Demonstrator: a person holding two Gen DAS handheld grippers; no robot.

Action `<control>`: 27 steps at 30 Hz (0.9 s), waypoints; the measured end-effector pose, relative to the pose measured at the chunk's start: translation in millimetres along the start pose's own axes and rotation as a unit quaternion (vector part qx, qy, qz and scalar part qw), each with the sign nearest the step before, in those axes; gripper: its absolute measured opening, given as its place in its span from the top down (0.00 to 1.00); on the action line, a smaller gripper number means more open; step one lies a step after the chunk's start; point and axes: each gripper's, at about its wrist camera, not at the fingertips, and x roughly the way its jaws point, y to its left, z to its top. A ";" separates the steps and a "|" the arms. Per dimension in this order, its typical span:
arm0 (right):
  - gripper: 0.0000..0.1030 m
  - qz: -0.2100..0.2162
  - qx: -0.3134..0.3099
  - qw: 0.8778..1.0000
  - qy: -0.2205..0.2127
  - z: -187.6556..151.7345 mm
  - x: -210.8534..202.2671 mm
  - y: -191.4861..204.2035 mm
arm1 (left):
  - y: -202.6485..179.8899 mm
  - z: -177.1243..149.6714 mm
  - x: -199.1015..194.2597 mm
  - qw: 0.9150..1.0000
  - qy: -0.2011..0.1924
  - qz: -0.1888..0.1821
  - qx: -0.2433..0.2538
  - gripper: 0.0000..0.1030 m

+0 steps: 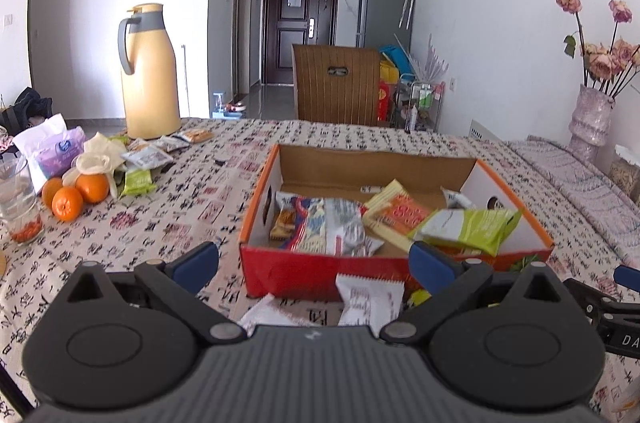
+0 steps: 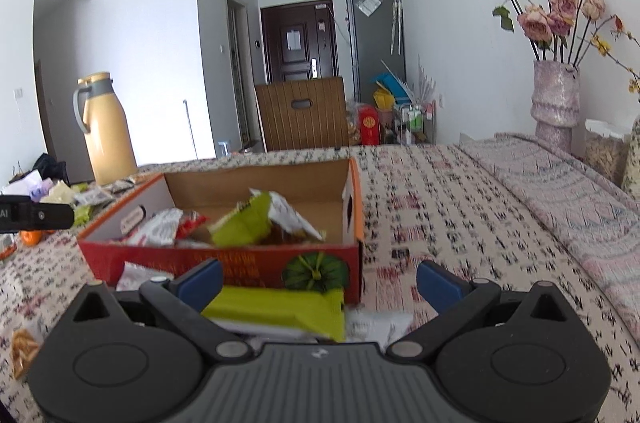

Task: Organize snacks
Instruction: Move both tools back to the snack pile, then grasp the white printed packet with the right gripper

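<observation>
**Two grippers hovering at the near side of a snack box**

Two grippers are facing an open cardboard box [image 1: 392, 263] that is sitting on a patterned tablecloth [image 1: 160, 223]. The left gripper [image 1: 314, 263] is holding its blue-tipped fingers [image 1: 198, 259] spread wide, gripping nothing; a white packet [image 1: 370, 299] is lying on the cloth below it, just in front of the box's red wall. The right gripper [image 2: 318, 281] is likewise showing its fingers [image 2: 438, 283] wide apart, with a green packet [image 2: 280, 311] lying flat on the cloth between and beneath them, touching neither pad as far as the view shows.

Inside the box, several snacks are lying jumbled: a green pouch [image 1: 472, 229], an orange-and-yellow packet [image 1: 396, 213] and a silver wrapper [image 1: 340, 223]. More loose snacks [image 1: 148, 155] are resting well to the left, near three oranges [image 1: 74, 195], a tissue pack [image 1: 52, 151] and a yellow thermos jug [image 1: 150, 75]. A vase of dried roses [image 2: 556, 95] is standing at the far right.
</observation>
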 end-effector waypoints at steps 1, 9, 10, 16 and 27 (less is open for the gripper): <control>0.00 -0.002 0.000 1.000 0.004 -2.9 0.2 -0.8 | 1.0 -1.8 0.3 1.000 0.003 0.000 0.000 0.00; 0.00 -0.023 -0.001 0.998 0.053 -28.3 10.8 -8.3 | 7.9 -16.4 5.9 1.000 0.030 0.007 0.002 0.00; 0.00 -0.026 -0.002 0.998 0.059 -30.4 13.7 -8.7 | 8.5 -18.0 7.0 0.999 0.034 0.008 0.003 0.00; 0.00 -0.047 -0.001 0.994 0.096 -37.5 34.9 -11.8 | 8.4 -23.6 9.9 0.999 0.045 0.007 0.006 0.00; 0.41 -0.059 0.002 0.992 0.115 -42.5 48.3 -14.1 | 5.3 -26.6 13.5 0.998 0.054 0.004 0.009 0.00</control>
